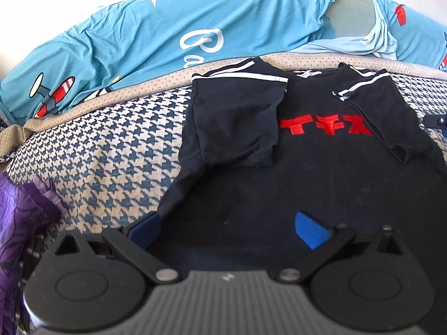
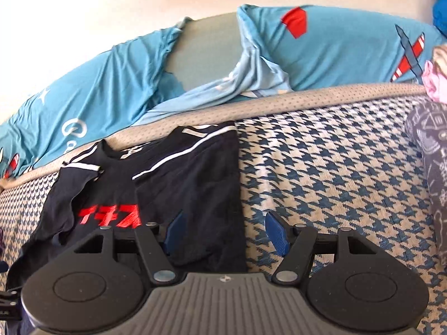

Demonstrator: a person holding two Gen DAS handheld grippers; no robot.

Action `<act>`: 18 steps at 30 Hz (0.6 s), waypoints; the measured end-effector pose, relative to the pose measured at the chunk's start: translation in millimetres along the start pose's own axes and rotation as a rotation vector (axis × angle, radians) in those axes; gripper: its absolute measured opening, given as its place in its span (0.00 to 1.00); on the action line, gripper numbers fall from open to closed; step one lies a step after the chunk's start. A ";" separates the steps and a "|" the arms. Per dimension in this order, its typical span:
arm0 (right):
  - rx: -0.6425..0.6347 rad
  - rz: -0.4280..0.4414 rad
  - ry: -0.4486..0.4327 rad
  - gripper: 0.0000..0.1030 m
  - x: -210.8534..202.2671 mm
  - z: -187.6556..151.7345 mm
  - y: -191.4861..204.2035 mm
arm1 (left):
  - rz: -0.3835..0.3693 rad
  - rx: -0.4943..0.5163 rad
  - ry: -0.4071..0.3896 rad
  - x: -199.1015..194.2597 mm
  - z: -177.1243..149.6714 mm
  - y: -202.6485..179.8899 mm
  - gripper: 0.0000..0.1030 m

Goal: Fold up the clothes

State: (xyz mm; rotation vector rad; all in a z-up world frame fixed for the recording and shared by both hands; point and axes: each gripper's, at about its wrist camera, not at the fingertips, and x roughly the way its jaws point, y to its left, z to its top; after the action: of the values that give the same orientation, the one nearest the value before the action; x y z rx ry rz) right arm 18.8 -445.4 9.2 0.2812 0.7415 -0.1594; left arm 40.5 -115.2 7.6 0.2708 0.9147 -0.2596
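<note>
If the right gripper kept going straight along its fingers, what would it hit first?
Probably the right edge of the black T-shirt, which lies between the open right gripper fingers, or the houndstooth cover beside it; depth is unclear.

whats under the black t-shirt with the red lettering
The black t-shirt with red lettering lies flat on the blue-and-cream houndstooth mattress cover, which shows all around it. Both sleeves are folded inward over its front. Anything else beneath the shirt is covered.

- Bed (image 2: 335,167): blue-and-cream houndstooth cover, beige dotted border at far edge.
- Black T-shirt (image 1: 321,173): flat, sleeves folded inward.
- Purple cloth (image 1: 19,223): left edge.
- Grey patterned garment (image 2: 430,150): right edge.
</note>
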 end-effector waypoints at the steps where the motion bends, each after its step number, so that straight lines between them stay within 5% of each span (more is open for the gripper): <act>1: 0.018 0.007 0.008 0.61 3.6 -0.3 -3.9 | 0.006 0.003 -0.004 1.6 0.5 -0.7 1.00; 18: 0.026 0.050 -0.053 0.43 38.5 -7.3 0.0 | -0.004 0.001 0.025 18.7 -2.6 5.9 1.00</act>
State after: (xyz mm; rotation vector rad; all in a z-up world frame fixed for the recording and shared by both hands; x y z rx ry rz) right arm 42.0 -444.8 -22.2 0.3187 0.6792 -0.1290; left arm 51.5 -110.8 -8.3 0.2739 0.9397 -0.2605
